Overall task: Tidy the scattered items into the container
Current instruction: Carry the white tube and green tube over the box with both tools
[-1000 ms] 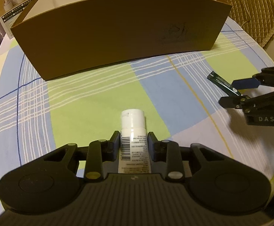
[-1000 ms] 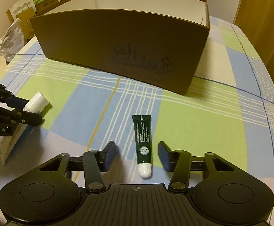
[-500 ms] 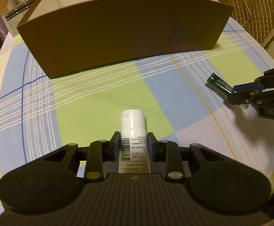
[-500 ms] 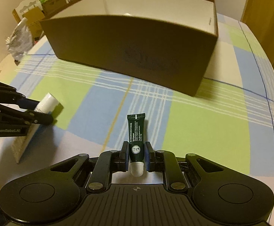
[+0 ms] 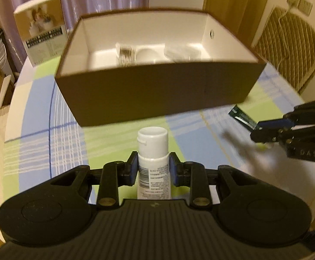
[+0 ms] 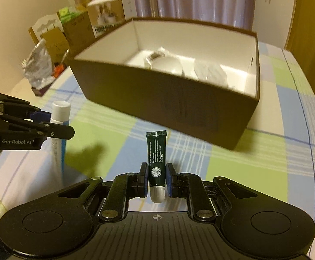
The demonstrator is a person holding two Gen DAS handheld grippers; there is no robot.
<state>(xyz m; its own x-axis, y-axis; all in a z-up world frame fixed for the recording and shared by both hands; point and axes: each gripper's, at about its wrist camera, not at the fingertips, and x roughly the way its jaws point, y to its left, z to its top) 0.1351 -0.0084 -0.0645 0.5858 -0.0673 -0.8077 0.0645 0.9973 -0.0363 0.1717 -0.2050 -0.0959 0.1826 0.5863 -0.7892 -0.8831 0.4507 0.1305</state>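
My left gripper point(image 5: 153, 166) is shut on a white tube with a white cap point(image 5: 153, 149), held in the air in front of the brown cardboard box point(image 5: 157, 91). My right gripper point(image 6: 156, 179) is shut on a small dark green tube point(image 6: 156, 153), cap end toward the camera, also lifted above the checked cloth. The box is open at the top, white inside, and holds several pale items point(image 5: 148, 54). From the right wrist view the left gripper point(image 6: 47, 123) shows at the left with the white tube point(image 6: 59, 112). From the left wrist view the right gripper point(image 5: 272, 127) shows at the right with the green tube point(image 5: 241, 117).
A table with a blue, green and white checked cloth point(image 6: 254, 162) lies below both grippers. Behind the box stands a printed carton point(image 5: 42, 34). Cardboard boxes and a silver bag point(image 6: 38, 67) crowd the far left. A quilted chair back point(image 5: 291, 52) is at the right.
Both grippers have risen from the cloth with their tubes, so the box's inside now shows. The right gripper closed on the green tube, which lay loose a second ago.
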